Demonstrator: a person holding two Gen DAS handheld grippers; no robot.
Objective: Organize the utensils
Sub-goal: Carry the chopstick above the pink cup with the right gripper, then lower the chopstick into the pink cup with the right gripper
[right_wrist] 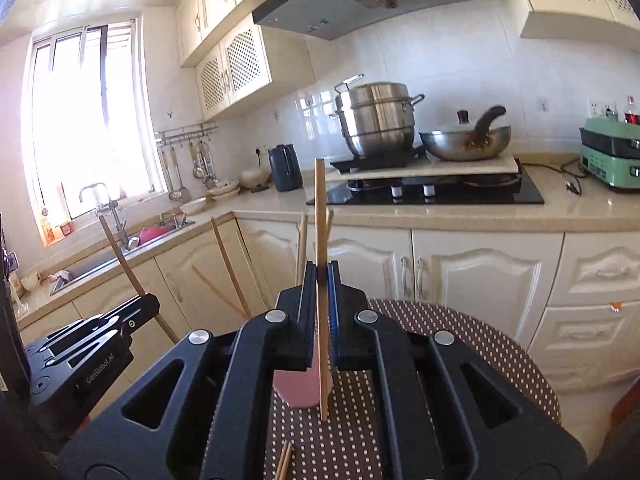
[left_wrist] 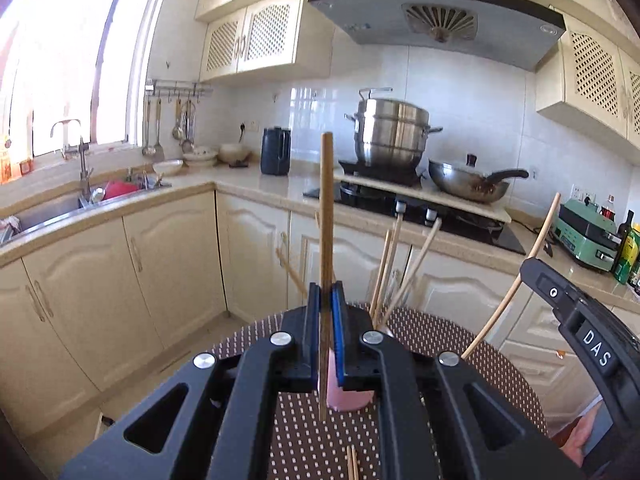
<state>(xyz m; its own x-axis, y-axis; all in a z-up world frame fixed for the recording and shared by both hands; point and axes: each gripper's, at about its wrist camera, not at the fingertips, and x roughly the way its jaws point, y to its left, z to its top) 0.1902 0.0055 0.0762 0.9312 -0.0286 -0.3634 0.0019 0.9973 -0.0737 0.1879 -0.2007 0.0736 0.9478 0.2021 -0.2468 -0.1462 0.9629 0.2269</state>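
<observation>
1. Your left hand-held gripper (left_wrist: 326, 312) is clenched on one upright chopstick (left_wrist: 326, 216).
2. Your right hand-held gripper (right_wrist: 322, 300) grips another chopstick (right_wrist: 320, 216) — both above the pink cup (left_wrist: 347, 398) on the dotted surface (left_wrist: 460, 332).

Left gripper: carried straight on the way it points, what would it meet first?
Probably the holder of upright chopsticks just ahead of the left gripper; beyond it, cabinet doors. Depth is unclear.

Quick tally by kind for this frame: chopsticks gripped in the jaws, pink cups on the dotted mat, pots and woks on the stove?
gripped chopsticks: 2
pink cup: 1
steamer pot: 1
wok: 1
Total: 5
</observation>
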